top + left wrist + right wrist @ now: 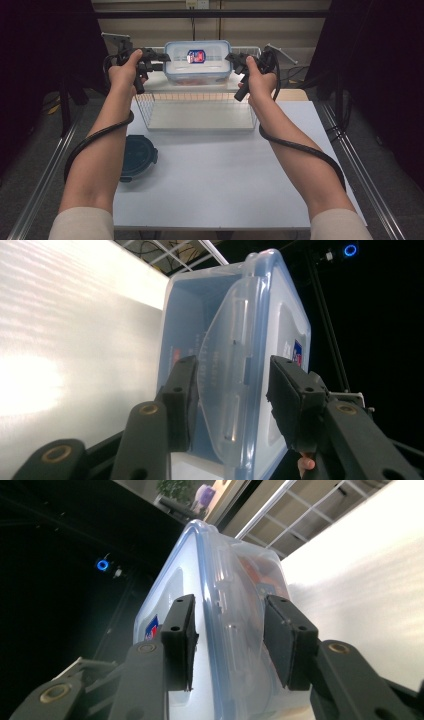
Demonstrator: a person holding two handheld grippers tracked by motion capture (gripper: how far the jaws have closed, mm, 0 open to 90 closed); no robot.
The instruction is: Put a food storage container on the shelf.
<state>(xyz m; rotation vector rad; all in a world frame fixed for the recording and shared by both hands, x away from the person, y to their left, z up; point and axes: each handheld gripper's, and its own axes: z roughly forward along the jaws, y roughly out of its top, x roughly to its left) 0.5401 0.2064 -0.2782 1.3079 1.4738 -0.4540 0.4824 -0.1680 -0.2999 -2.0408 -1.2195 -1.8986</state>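
Note:
A clear plastic container (197, 62) with a blue-rimmed lid and a red and blue label hangs level over the far part of a white wire basket (145, 107). Something red or orange shows through its wall (252, 575). My left gripper (161, 58) clamps its left end, my right gripper (231, 58) its right end. In the left gripper view the container (235, 315) has its end latch flap squeezed between my left gripper's (232, 400) jaws. In the right gripper view my right gripper (227, 640) straddles the lid rim and flap of the container (225, 580).
A dark teal round lid (137, 157) lies on the white table (215, 175) near its left edge, in front of the basket. Metal rails run along both sides of the table. Dark curtains stand left and right.

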